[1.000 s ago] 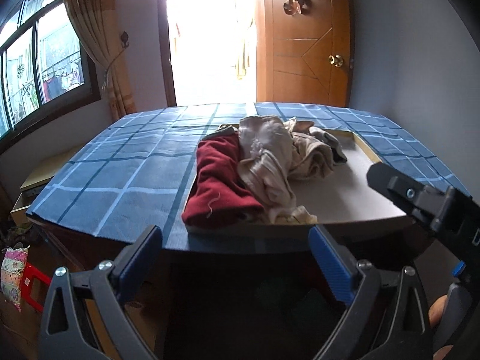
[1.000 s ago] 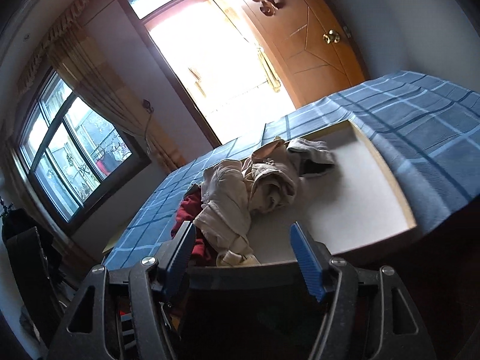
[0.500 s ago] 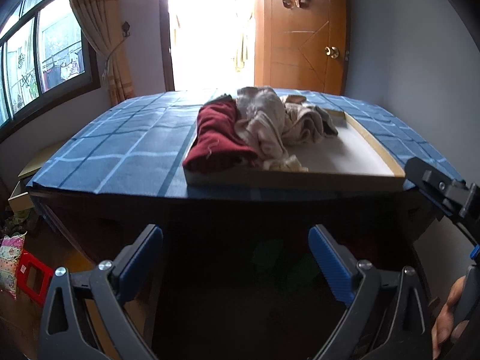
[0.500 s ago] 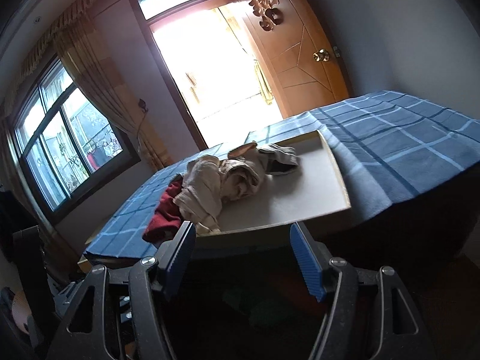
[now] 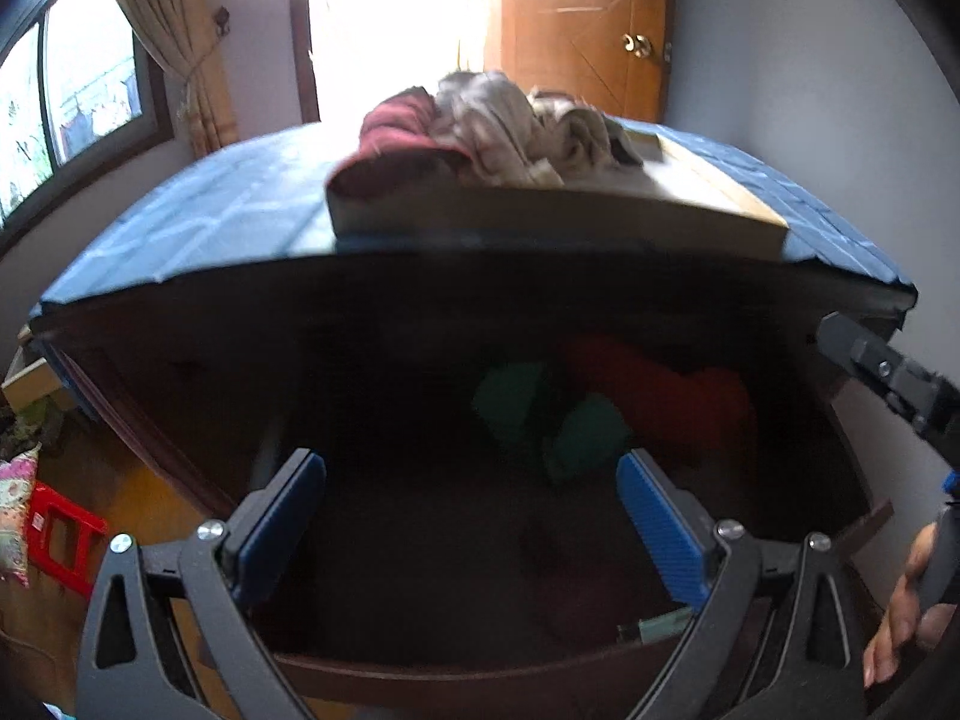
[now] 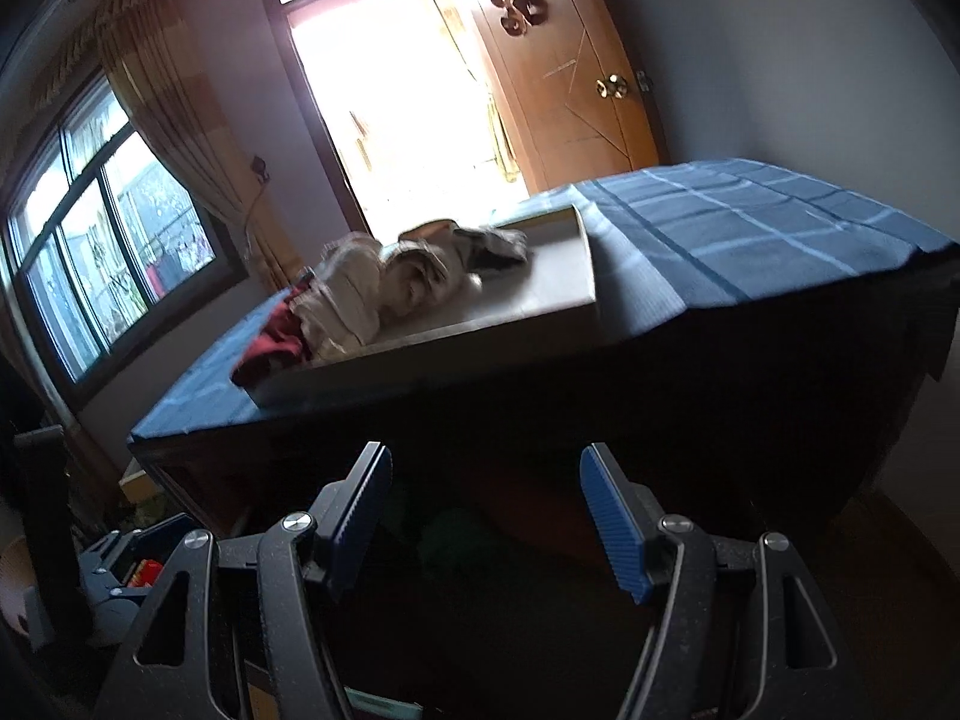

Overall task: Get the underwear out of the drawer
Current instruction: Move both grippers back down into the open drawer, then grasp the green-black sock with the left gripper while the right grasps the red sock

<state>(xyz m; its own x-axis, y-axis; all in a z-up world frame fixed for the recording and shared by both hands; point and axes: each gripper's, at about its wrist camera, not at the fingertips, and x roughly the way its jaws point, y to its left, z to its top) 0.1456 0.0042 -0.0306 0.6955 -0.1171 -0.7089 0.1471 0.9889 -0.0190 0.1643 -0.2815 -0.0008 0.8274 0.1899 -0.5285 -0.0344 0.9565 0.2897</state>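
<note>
An open dark wooden drawer point(image 5: 456, 669) lies below the table top. Inside it I see a green garment point(image 5: 552, 420) and a red garment point(image 5: 660, 396), dim in shadow. My left gripper point(image 5: 471, 525) is open and empty, just above the drawer's front part. My right gripper point(image 6: 483, 516) is open and empty, facing the dark drawer space; a faint green garment point(image 6: 444, 534) shows between its fingers. The right gripper's body also shows at the right edge of the left wrist view point(image 5: 894, 378).
A table with a blue checked cloth point(image 5: 210, 210) carries a shallow tray point(image 5: 540, 216) holding a pile of maroon and beige clothes point(image 5: 480, 126). The pile also shows in the right wrist view point(image 6: 384, 294). A red stool point(image 5: 57, 531) stands on the floor at left.
Both grippers have dropped from above the table top to below its edge. The drawer interior with green and red garments has come into view.
</note>
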